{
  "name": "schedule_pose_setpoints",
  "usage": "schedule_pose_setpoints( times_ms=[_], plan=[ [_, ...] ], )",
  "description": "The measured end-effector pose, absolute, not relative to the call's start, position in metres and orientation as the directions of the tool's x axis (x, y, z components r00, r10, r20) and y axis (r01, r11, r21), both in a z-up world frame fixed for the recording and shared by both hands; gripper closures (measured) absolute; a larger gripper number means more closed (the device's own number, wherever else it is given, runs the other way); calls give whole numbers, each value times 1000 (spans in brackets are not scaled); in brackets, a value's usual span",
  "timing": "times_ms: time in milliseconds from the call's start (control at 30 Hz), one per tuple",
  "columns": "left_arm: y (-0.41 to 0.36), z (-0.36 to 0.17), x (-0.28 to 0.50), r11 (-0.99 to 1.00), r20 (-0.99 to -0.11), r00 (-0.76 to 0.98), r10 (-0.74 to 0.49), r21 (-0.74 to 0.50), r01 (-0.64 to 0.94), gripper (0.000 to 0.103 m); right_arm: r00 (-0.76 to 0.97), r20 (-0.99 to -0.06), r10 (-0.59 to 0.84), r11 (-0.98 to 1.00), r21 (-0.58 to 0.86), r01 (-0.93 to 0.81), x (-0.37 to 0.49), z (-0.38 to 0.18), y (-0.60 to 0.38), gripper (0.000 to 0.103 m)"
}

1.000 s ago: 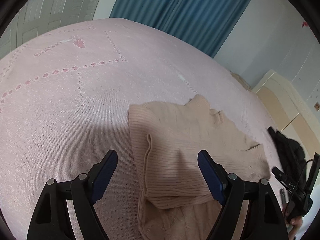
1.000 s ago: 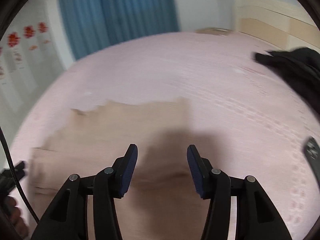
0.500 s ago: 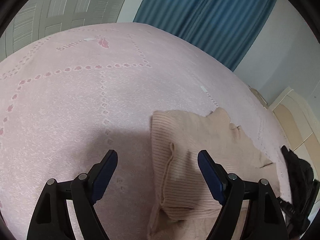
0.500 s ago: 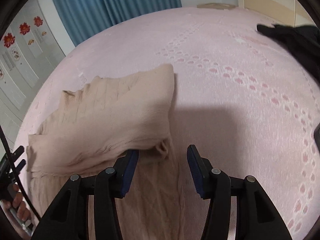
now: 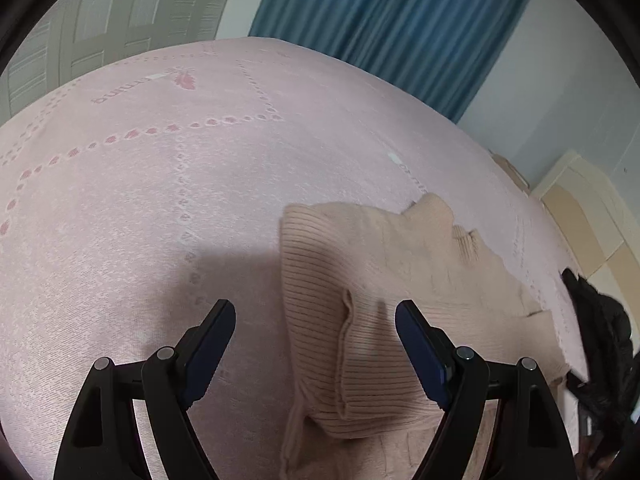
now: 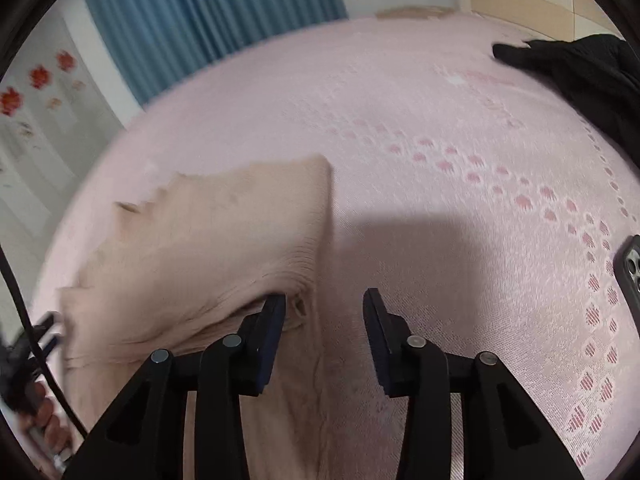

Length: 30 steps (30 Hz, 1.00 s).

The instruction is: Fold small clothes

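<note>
A beige ribbed knit sweater [image 5: 384,272] lies on the pink bedspread [image 5: 140,208] with its sleeves folded in over the body. My left gripper [image 5: 314,312] hovers open above the sweater's left edge, a folded ribbed cuff [image 5: 352,360] lying below between the fingers. In the right wrist view the sweater [image 6: 216,240] fills the left half. My right gripper [image 6: 324,300] is low over its right edge and its jaws are closing. A small bunch of knit lies by the left fingertip [image 6: 274,312], and the pads do not press on it.
A black garment [image 6: 580,72] lies at the bed's far right, also seen as dark cloth [image 5: 600,320] beside the sweater. A phone [image 6: 630,276] rests on the bedspread at the right. Blue curtains [image 5: 380,12] and a wooden headboard [image 5: 580,208] stand behind. A hand [image 6: 44,420] shows low left.
My right gripper has come down and closer to the sweater's right edge, and its jaws have narrowed. The left gripper stays open and its view has swung only slightly.
</note>
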State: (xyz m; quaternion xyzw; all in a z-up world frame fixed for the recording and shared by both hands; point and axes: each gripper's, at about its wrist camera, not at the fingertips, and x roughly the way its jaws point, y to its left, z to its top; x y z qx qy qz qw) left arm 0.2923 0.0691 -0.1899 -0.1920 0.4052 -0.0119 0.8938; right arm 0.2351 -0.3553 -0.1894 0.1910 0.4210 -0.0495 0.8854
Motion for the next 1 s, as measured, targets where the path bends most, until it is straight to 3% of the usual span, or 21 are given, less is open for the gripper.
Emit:
schedule_pose_setpoints(
  times_ms=[133, 267, 400, 600, 833, 1000],
  plan=[
    [56, -196, 298, 943, -754, 634, -172, -312, -116, 23, 718, -689, 99, 881, 396, 259, 228, -177, -368, 57],
    [49, -200, 302, 954, -773, 615, -156, -279, -109, 29, 693, -712, 114, 868, 411, 280, 249, -187, -362, 53],
    [49, -201, 303, 953, -772, 617, -155, -281, -112, 36, 577, -815, 54, 877, 315, 363, 275, -213, -355, 54],
    [46, -201, 307, 959, -771, 621, -139, -261, -110, 41, 570, -821, -32, 903, 221, 369, 281, -215, -345, 51],
    [50, -191, 291, 962, -743, 657, -129, -256, -100, 46, 613, -790, -14, 891, 269, 367, 268, -206, -354, 51],
    [49, -180, 258, 967, -722, 679, -129, -244, -77, 47, 694, -707, -135, 895, 214, 391, 226, -177, -348, 58]
  ],
)
